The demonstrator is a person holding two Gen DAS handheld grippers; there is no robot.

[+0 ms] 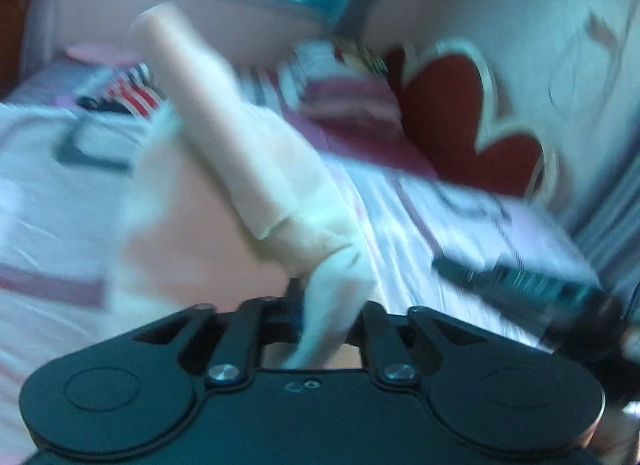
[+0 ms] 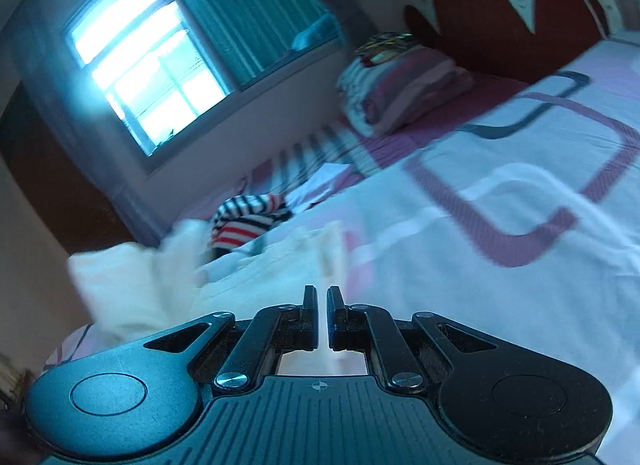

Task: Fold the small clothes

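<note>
My left gripper [image 1: 326, 305] is shut on a small cream garment [image 1: 256, 169], which stretches up and away from the jaws above the bed; the view is blurred by motion. My right gripper [image 2: 321, 299] is nearly closed with a thin gap and holds nothing; it hovers over the bed. The same cream garment [image 2: 136, 285] shows at the left of the right wrist view, lifted and blurred. The right gripper also shows in the left wrist view [image 1: 520, 281] at the lower right, blurred.
The bed has a white cover with pink and grey lines [image 2: 500, 205]. A striped red, white and black garment [image 2: 248, 221] lies beyond the cream one. Folded pink bedding [image 2: 404, 85] sits by the red heart-shaped headboard [image 1: 452, 113]. A window [image 2: 140, 61] is behind.
</note>
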